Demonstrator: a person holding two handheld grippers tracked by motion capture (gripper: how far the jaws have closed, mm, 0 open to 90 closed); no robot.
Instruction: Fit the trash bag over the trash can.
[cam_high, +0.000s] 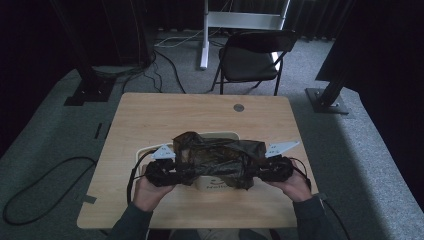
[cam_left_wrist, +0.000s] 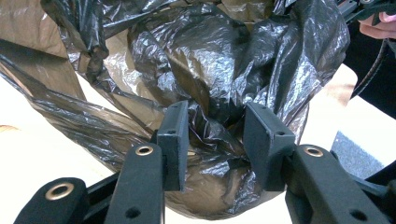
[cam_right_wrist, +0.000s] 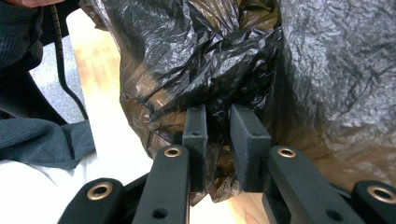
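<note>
Roughly centre of the wooden table (cam_high: 150, 115), a crumpled dark plastic bag (cam_high: 215, 157) is stretched between the two grippers, draped over a white bin (cam_high: 220, 135) whose rim shows behind and under it. Left gripper (cam_high: 172, 172), in the person's left hand (cam_high: 150, 190), sits at the bag's left end; in the left gripper view its jaws stand fairly wide with a bunched fold of bag (cam_left_wrist: 210, 93) between them, film touching both pads. Right gripper (cam_high: 265, 170), in the right hand (cam_high: 295, 185), is at the bag's right end; jaws narrow, pinching a thin gather of bag (cam_right_wrist: 215, 70). A black folding chair (cam_high: 252, 57) stands beyond the table on grey carpet.
</note>
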